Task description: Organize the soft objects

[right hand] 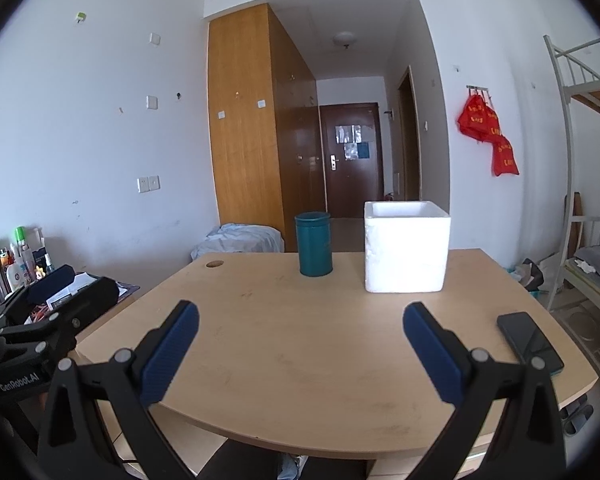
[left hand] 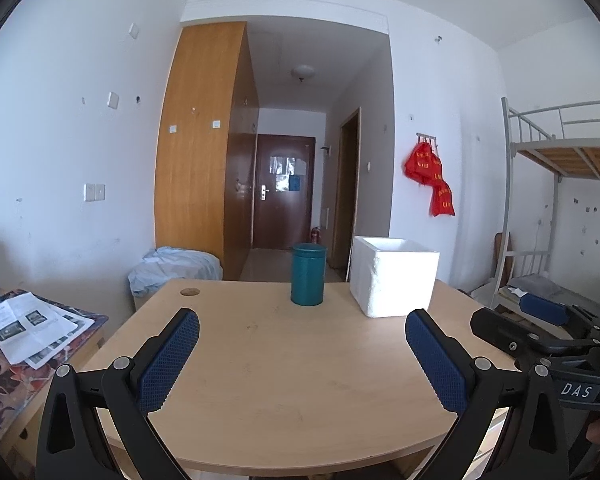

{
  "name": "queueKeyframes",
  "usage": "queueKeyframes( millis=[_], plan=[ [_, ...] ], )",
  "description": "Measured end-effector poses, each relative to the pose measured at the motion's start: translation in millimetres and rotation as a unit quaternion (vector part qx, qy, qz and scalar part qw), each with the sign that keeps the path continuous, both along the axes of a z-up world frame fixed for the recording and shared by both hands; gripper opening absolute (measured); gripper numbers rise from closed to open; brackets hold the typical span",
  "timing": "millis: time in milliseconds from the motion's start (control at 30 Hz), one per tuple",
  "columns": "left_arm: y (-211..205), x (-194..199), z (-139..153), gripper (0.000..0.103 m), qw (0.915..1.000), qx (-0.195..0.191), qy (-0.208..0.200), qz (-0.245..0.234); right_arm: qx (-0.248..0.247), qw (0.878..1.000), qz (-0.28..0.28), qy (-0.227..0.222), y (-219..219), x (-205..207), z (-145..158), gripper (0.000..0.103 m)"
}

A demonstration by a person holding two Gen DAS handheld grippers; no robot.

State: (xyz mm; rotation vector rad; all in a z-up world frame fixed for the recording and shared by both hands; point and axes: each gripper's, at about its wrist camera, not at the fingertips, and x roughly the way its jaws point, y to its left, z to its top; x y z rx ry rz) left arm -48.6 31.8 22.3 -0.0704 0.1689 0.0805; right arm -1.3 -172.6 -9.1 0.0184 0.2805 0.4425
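A teal lidded canister [left hand: 308,274] [right hand: 314,244] stands upright at the far side of the wooden table [left hand: 284,380] [right hand: 320,340]. Just right of it sits an open white foam box [left hand: 394,276] [right hand: 406,246]; its inside is hidden. My left gripper [left hand: 302,316] hovers open over the near half of the table, nothing between its blue pads. My right gripper [right hand: 300,309] is open too and holds nothing. Each gripper shows at the edge of the other's view, the right gripper [left hand: 540,336] beside the left gripper [right hand: 52,304]. No soft object lies on the table.
A black phone [right hand: 530,342] lies near the table's right edge. A pale blue cloth bundle [left hand: 176,264] sits beyond the far left corner. Papers [left hand: 32,324] and bottles [right hand: 16,264] crowd a side table at left. Red bags [left hand: 430,176] hang on the wall; a bunk bed [left hand: 560,160] stands right.
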Motion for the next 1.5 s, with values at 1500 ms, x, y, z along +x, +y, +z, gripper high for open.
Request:
queueKeyframes(
  millis=[1500],
  plan=[
    [-1.2,-2.6,1.0,0.103,0.9998,0.005,-0.006,-0.016,-0.003,1.000,-0.004,-0.009,-2.8,-10.4,9.4,0.103]
  ],
)
